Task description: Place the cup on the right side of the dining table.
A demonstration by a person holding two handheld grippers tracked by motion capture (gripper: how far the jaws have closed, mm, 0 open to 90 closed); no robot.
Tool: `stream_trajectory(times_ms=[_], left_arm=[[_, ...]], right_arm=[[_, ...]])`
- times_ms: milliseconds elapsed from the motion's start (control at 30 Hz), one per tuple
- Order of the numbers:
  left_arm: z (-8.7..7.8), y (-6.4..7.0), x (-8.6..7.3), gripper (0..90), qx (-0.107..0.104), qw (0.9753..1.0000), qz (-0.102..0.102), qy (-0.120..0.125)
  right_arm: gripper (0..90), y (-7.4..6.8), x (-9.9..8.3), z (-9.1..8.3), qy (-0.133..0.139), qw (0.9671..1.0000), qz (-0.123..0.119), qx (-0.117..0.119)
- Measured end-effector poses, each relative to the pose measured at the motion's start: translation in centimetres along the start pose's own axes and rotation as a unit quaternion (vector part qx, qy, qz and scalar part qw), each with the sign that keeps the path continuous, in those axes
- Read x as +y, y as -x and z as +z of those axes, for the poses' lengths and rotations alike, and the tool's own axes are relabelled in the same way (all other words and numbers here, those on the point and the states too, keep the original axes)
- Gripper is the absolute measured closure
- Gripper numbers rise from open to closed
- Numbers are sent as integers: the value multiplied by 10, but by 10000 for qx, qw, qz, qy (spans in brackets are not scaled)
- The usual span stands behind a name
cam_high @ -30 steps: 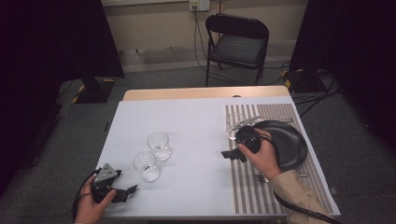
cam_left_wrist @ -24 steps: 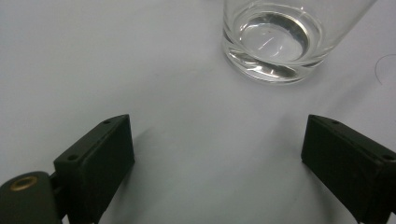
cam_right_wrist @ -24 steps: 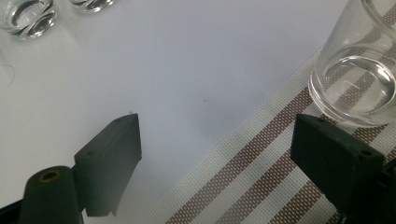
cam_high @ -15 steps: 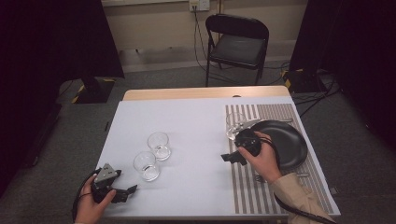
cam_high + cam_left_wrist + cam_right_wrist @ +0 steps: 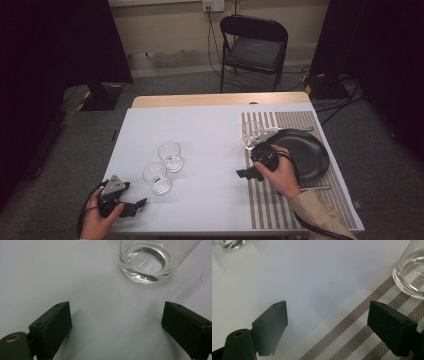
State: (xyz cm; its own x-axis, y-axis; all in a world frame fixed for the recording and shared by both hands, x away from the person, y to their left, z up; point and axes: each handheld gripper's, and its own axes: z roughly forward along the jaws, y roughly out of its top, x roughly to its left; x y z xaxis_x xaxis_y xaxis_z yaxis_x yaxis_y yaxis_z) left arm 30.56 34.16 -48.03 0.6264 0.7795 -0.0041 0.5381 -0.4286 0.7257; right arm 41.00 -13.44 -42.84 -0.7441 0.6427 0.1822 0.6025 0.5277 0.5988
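Glass (image 5: 412,277) on the striped mat sits just beyond the right gripper (image 5: 329,327), fingers spread wide, holding nothing.

Two glasses (image 5: 164,167) stand left on my table (image 5: 210,130); a third glass (image 5: 251,134) sits on the placemat (image 5: 300,210) right, beside the plate (image 5: 305,152).

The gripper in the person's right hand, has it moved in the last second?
Yes. The right gripper has drawn back toward the person, away from the glass on the striped mat, and slightly leftward toward the mat's left edge.
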Motion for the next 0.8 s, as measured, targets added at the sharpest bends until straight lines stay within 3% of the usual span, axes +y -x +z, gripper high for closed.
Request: stream_trajectory(times_ms=[800], left_arm=[[0, 0, 0, 85, 1, 10000, 0, 0]], right_arm=[[162, -3, -12, 4, -65, 10000, 1, 75]])
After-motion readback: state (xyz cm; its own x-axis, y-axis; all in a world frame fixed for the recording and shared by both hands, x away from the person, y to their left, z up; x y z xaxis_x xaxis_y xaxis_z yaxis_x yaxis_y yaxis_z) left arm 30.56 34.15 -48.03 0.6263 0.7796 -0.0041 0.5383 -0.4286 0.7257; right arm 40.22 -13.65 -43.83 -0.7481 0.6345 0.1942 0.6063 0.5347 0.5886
